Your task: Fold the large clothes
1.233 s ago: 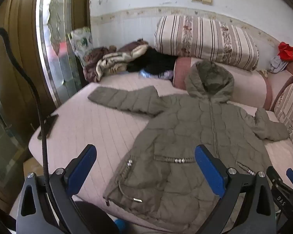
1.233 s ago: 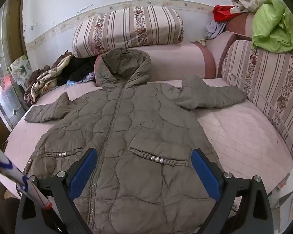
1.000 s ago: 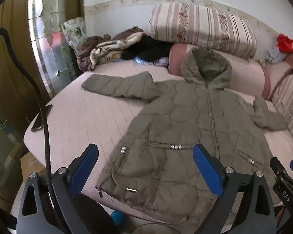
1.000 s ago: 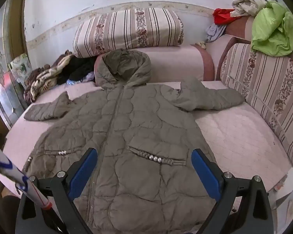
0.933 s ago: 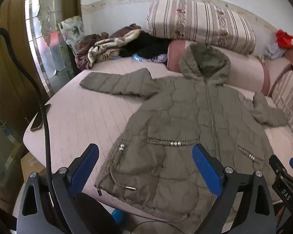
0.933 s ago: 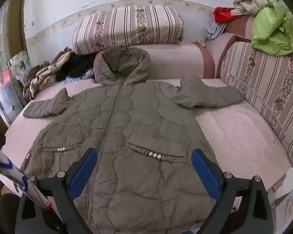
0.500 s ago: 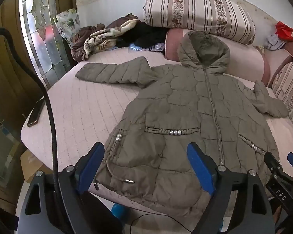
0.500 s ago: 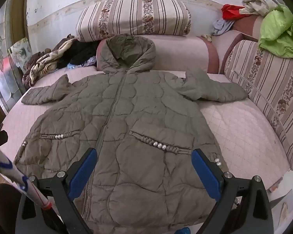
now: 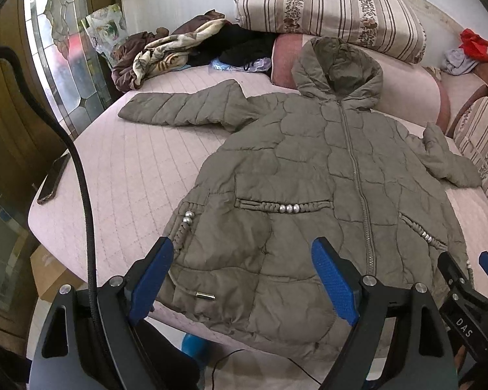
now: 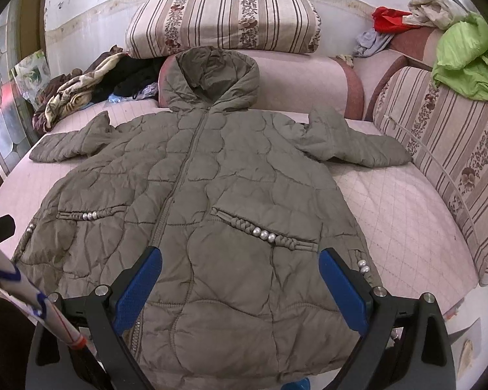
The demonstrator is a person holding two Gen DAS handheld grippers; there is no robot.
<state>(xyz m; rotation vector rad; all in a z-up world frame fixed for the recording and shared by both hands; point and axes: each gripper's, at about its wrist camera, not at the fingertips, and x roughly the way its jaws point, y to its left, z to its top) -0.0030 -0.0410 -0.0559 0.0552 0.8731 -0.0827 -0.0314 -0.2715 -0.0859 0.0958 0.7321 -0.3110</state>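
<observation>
An olive quilted hooded coat [image 9: 309, 169] lies flat, front up and zipped, on a pink quilted bed [image 9: 120, 169], sleeves spread to both sides, hood against a pink bolster. It also shows in the right wrist view [image 10: 211, 175]. My left gripper [image 9: 244, 276] is open and empty, hovering above the coat's lower left hem. My right gripper [image 10: 240, 282] is open and empty above the lower hem right of the zip. Part of the right gripper [image 9: 471, 279] shows at the left wrist view's lower right.
A striped pillow [image 10: 221, 19] lies on the bolster [image 10: 309, 84]. A pile of clothes [image 9: 185, 45] sits at the bed's far left. A phone [image 9: 53, 178] lies at the left edge. A striped sofa back [image 10: 445, 149] with green cloth [image 10: 468, 61] bounds the right.
Both grippers have moved forward and lower toward the coat's hem, so the coat looks larger. Both stay open and empty. The coat has not moved.
</observation>
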